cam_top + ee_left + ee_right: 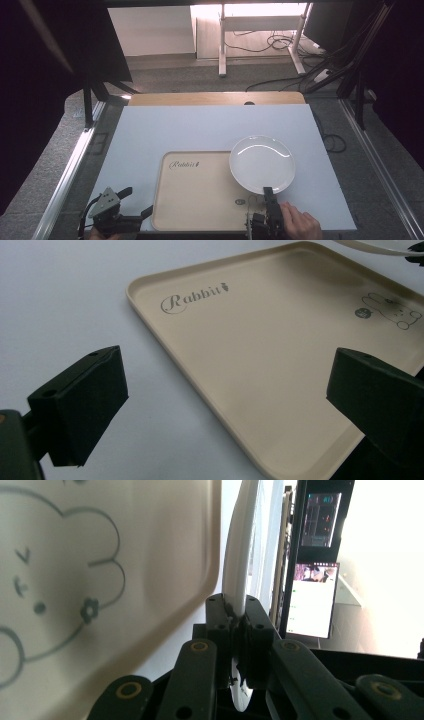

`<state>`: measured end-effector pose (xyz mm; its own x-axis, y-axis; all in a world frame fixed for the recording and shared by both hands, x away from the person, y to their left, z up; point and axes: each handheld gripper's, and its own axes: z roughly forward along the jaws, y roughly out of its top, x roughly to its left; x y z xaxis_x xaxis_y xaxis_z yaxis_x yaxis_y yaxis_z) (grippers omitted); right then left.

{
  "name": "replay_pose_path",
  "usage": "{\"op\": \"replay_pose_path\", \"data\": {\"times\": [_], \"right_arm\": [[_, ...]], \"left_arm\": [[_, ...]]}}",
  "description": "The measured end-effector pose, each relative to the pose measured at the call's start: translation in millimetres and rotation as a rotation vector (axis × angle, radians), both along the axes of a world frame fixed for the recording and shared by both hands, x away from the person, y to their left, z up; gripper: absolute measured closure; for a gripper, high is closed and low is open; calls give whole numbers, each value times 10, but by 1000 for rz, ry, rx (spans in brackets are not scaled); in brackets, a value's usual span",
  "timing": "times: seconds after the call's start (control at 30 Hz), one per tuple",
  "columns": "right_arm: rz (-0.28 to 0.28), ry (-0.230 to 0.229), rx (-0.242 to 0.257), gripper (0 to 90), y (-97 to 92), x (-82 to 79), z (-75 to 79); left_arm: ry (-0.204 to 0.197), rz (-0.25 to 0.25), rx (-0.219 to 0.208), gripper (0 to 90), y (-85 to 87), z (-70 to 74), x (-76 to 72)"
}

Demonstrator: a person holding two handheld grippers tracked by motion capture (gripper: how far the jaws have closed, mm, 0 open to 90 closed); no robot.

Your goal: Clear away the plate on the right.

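Note:
A white plate hangs over the right edge of a beige tray printed with "Rabbit". My right gripper is shut on the plate's near rim, with a hand behind it. In the right gripper view the plate stands edge-on between the pinched jaws of the right gripper, beside the tray's rabbit drawing. My left gripper is open at the tray's near left corner. In the left gripper view its jaws stand wide apart over the tray's edge, with nothing between them.
The tray lies on a pale mat that covers a wooden table. Metal rails run along both sides of the table. Beyond it are desk legs and floor cables. Monitors appear in the right gripper view.

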<state>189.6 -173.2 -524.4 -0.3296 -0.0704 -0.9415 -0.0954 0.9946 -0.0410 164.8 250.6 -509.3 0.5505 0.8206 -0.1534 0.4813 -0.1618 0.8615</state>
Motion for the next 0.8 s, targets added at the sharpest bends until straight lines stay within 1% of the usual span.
{"op": "replay_pose_path", "data": {"times": [0.23, 0.3, 0.33, 0.37, 0.53, 0.77, 0.8], "right_arm": [[42, 11, -4, 857, 139, -24, -29], [47, 15, -4, 856, 174, -31, -31], [54, 18, 5, 857, 194, -34, -40], [57, 19, -2, 857, 209, -37, -37], [88, 23, -4, 857, 290, -49, -52], [120, 29, -3, 856, 403, -68, -75], [118, 32, 3, 855, 418, -78, -83]], "left_arm": [[-1, 0, 0, 27, 0, 0, -1], [-1, 0, 0, 27, 1, 0, -1], [-1, 0, 0, 27, 1, 0, -2], [-1, 0, 0, 27, 1, 0, -2], [-1, -2, 2, 27, 3, 1, -2], [-1, -3, 2, 27, 3, 1, -1], [-1, -3, 2, 27, 4, 1, -1]]}}
